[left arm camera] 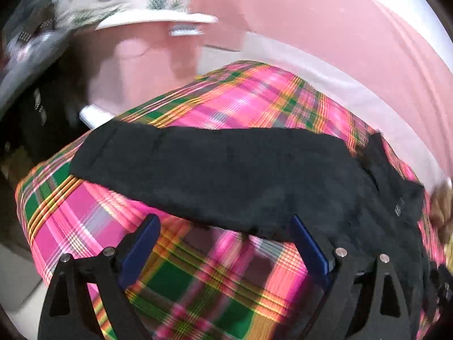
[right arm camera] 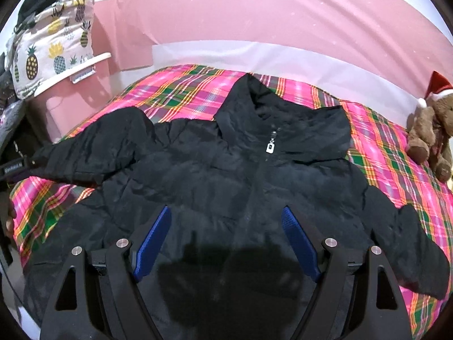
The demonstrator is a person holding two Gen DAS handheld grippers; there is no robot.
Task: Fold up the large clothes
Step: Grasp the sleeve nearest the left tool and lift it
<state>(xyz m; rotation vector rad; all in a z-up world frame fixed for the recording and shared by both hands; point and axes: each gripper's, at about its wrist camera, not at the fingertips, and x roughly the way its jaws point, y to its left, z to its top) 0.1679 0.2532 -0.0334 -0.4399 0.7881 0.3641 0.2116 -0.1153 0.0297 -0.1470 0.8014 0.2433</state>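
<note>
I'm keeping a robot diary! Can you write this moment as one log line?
step: before first fold | jacket: spread flat on plaid blanket | left hand-held gripper: open, empty | right hand-held gripper: open, above jacket

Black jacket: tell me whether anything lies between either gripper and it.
Nothing visible does. The black jacket lies spread on the plaid cover, and the right gripper and left gripper both hover open, empty, right over it.

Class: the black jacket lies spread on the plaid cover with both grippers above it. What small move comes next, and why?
Probably lower the left gripper onto the sleeve stretched across the plaid cover. The jacket lies flat and zipped, sleeves out, and both grippers are open and empty, so folding a sleeve inward seems first.
</note>
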